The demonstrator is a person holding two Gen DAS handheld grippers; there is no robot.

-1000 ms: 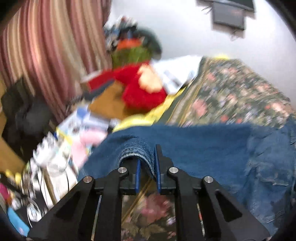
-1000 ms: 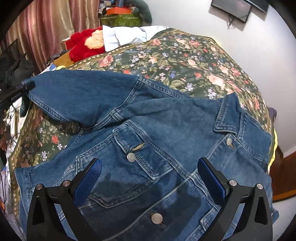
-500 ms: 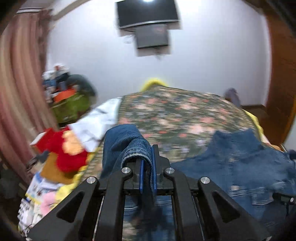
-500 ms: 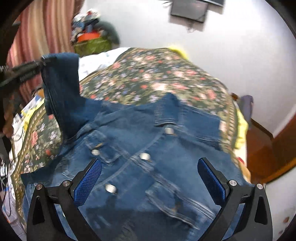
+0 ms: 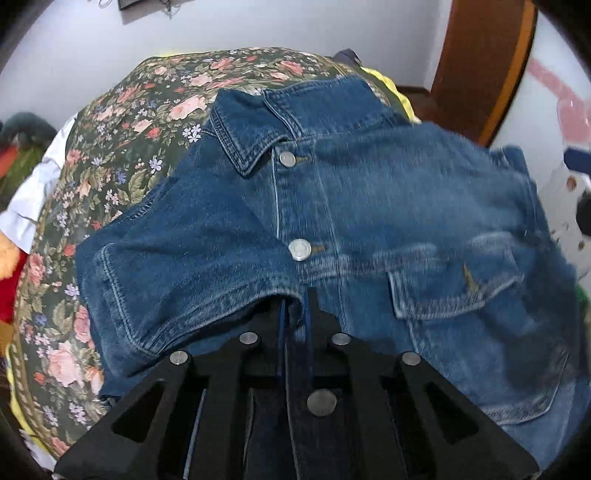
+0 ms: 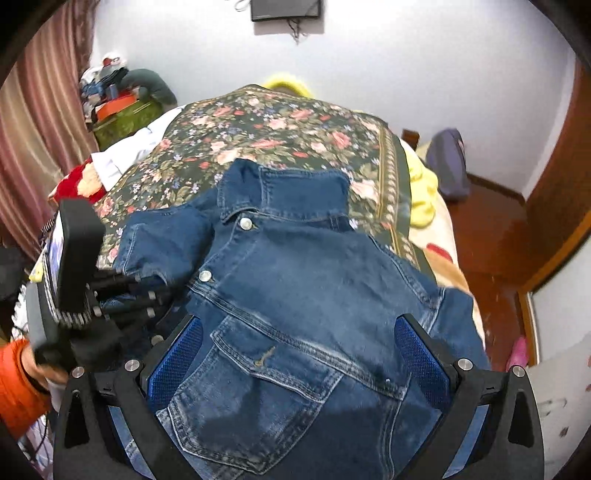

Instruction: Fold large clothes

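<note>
Denim jacket (image 5: 388, 206), metal buttons; floral cloth bedspread (image 5: 122, 122); glossy wooden floor (image 6: 491, 236).

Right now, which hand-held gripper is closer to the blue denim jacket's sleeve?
Left. The left hand-held gripper is shut on the blue denim jacket's sleeve; the right hand-held gripper hangs open over the jacket's chest pocket.

floral bedspread (image 6: 295, 129) | striped curtain (image 6: 33, 140) – far left | wall screen (image 6: 285, 9) – top

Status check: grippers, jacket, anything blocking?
Left gripper shut on sleeve, folded across jacket. Right gripper open above jacket. Bed unobstructed.
</note>
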